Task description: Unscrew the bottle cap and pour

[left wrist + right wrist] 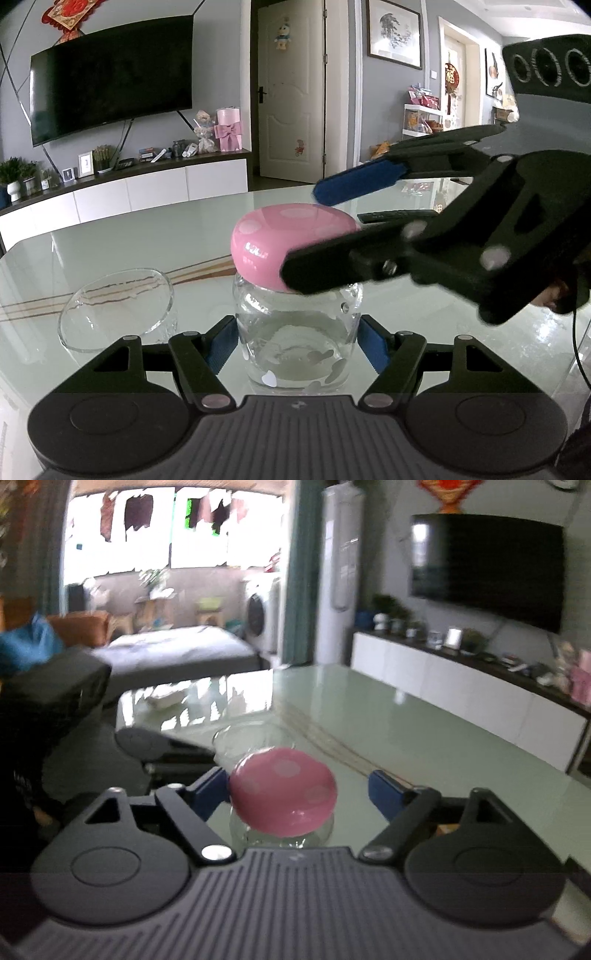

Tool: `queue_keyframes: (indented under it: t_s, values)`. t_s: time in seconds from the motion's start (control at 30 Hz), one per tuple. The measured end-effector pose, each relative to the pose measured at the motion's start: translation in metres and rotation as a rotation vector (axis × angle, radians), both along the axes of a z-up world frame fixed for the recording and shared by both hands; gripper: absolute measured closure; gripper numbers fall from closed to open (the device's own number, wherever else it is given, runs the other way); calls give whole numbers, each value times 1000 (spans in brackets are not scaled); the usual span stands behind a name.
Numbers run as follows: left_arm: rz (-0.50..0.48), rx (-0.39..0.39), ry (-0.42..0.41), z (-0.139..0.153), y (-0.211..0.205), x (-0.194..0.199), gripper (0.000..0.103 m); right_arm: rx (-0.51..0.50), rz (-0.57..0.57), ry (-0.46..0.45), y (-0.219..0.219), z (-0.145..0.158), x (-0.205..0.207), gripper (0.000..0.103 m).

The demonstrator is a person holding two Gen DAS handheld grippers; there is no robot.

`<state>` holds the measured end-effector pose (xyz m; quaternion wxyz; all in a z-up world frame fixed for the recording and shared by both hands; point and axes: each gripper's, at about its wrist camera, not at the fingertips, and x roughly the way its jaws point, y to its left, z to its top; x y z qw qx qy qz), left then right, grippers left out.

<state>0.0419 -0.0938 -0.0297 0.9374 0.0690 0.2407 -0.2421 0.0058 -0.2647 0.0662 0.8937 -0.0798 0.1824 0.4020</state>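
A clear glass bottle with a pink spotted cap stands upright on the glass table. My left gripper is shut on the bottle's body, one blue pad on each side. My right gripper comes in from the right at cap height. In the right wrist view the right gripper straddles the cap and is open: the left pad sits at the cap's edge, and the right pad stands off it with a clear gap. The picture there is blurred.
An empty clear glass cup stands just left of the bottle, also seen behind the cap as the cup. A dark remote lies behind the bottle. A white TV cabinet runs beyond the table's far edge.
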Motion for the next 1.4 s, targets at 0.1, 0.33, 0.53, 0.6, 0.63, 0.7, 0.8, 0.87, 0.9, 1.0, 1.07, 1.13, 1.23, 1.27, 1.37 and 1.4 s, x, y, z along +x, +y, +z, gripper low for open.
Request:
queue_keyframes:
  t_s: [0.1, 0.33, 0.53, 0.6, 0.63, 0.7, 0.8, 0.87, 0.9, 1.0, 1.07, 1.13, 1.23, 1.27, 1.37, 1.4]
  values:
    - [0, -1, 1, 0, 0, 1, 29, 25, -82, 17, 1, 2, -5, 16]
    - [1, 8, 1, -5, -2, -4, 28, -13, -191, 29, 19, 1, -17, 16]
    - [2, 4, 4, -4, -1, -3, 29, -94, -243, 3, 41, -4, -21, 21]
    - [3, 6, 3, -4, -1, -4, 29, -108, -259, 2, 46, -6, -21, 24]
    - [4, 6, 3, -4, 0, -4, 29, -115, -266, 1, 48, -7, -21, 24]
    - [5, 6, 5, -4, 0, -3, 29, -122, -279, 5, 51, -9, -20, 24]
    - [6, 7, 7, -3, 0, -2, 29, -130, -292, 8, 55, -12, -20, 29]
    - [5, 7, 8, -3, 0, -2, 29, -134, -288, 18, 57, -15, -19, 33]
    - [5, 7, 8, -3, 0, -2, 29, -135, -287, 22, 58, -16, -19, 36]
    - [5, 7, 9, -2, 1, -2, 29, -138, -284, 22, 59, -17, -21, 38]
    - [4, 8, 9, -1, 1, -2, 29, -141, -280, 19, 59, -17, -22, 38]
    - [4, 9, 9, -1, 1, -2, 29, -144, -273, 17, 59, -16, -24, 38]
    - [3, 10, 7, -1, 2, -2, 29, -146, -253, 12, 59, -15, -24, 38]
    - [3, 11, 7, -1, 2, -3, 29, -142, -243, 12, 58, -16, -24, 38]
    - [3, 10, 10, -1, 2, -3, 29, -137, -204, 8, 52, -15, -19, 38]
    - [2, 10, 11, 1, 2, 0, 29, -135, -189, 6, 51, -15, -19, 38]
